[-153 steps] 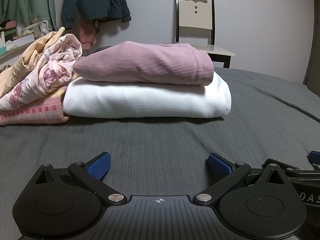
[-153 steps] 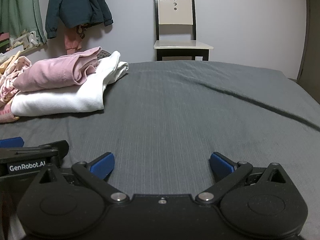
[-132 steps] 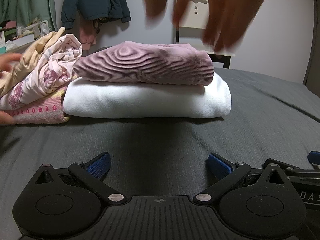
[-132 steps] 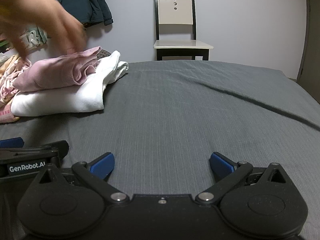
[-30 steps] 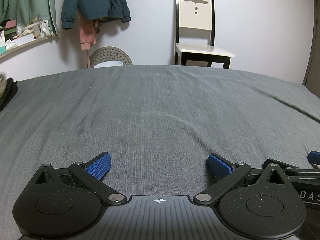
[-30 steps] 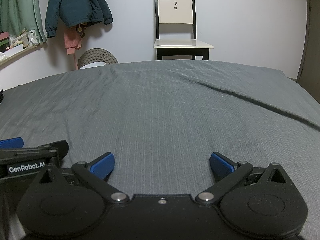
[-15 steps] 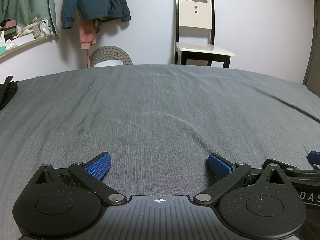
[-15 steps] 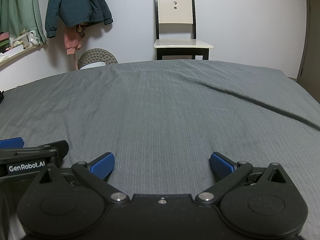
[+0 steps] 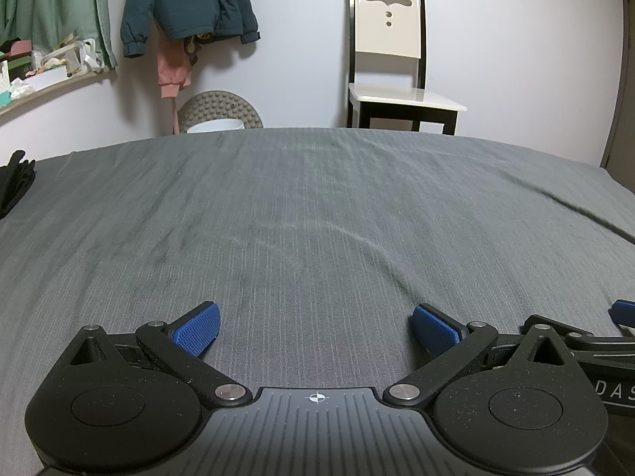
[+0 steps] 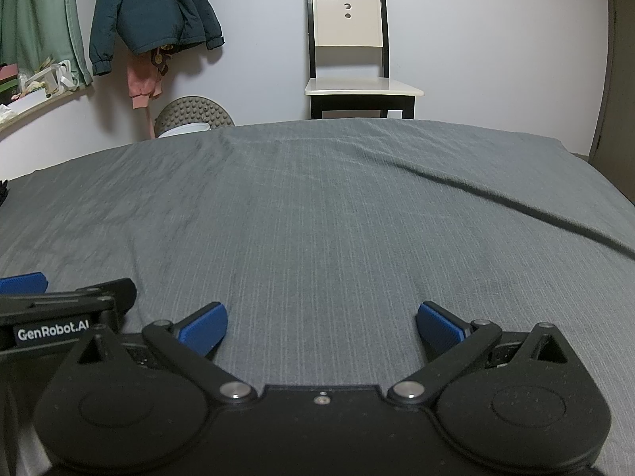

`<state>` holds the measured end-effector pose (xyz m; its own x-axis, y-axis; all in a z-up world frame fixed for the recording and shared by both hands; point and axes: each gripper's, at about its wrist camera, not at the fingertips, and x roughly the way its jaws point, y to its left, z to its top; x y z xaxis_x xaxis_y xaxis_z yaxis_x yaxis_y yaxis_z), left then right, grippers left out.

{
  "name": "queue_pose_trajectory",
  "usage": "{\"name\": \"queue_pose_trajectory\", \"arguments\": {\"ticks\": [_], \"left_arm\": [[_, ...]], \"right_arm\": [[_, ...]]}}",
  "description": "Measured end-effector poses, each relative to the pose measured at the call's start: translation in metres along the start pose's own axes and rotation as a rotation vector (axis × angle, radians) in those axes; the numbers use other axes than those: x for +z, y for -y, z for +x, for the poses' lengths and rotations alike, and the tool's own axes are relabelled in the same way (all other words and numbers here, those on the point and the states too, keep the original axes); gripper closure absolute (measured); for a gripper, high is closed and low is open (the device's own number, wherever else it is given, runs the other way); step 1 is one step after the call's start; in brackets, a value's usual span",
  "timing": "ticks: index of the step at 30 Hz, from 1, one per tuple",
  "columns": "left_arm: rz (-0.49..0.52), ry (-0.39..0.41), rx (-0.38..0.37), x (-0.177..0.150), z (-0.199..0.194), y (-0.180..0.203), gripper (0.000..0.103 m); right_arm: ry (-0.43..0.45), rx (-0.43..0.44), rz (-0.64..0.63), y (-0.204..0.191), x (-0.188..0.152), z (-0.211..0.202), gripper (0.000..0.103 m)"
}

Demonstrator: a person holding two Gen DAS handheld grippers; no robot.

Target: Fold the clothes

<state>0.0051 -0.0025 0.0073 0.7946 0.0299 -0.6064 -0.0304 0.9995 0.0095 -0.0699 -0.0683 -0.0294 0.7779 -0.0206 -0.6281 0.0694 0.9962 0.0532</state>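
Observation:
Both grippers rest low on a grey bedspread (image 9: 317, 206), side by side. My left gripper (image 9: 316, 330) is open, its blue pads wide apart with only bedspread between them. My right gripper (image 10: 321, 328) is open too and holds nothing. A dark garment (image 9: 14, 182) pokes in at the far left edge of the bed in the left wrist view; only a sliver of the dark garment (image 10: 2, 194) shows in the right wrist view. No folded clothes lie on the bed in either view.
A cream chair (image 9: 391, 63) stands against the far wall beyond the bed. A teal jacket (image 9: 186, 4) and pink clothes hang on the wall at left. A round nubbed cushion (image 9: 220, 113) and a cluttered shelf (image 9: 47, 75) sit behind the bed's far edge.
A person's hands reached in and the pink, white and floral piles are gone from the bed. In the last second a dark garment has come into view at the left edge. Neither gripper moved.

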Motion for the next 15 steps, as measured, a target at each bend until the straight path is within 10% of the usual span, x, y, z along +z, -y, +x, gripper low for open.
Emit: {"name": "queue_pose_trajectory", "arguments": {"ticks": [15], "left_arm": [[-0.001, 0.000, 0.000, -0.0004, 0.0002, -0.0004, 0.000]], "right_arm": [[0.001, 0.000, 0.000, 0.0000, -0.0001, 0.0001, 0.000]]}}
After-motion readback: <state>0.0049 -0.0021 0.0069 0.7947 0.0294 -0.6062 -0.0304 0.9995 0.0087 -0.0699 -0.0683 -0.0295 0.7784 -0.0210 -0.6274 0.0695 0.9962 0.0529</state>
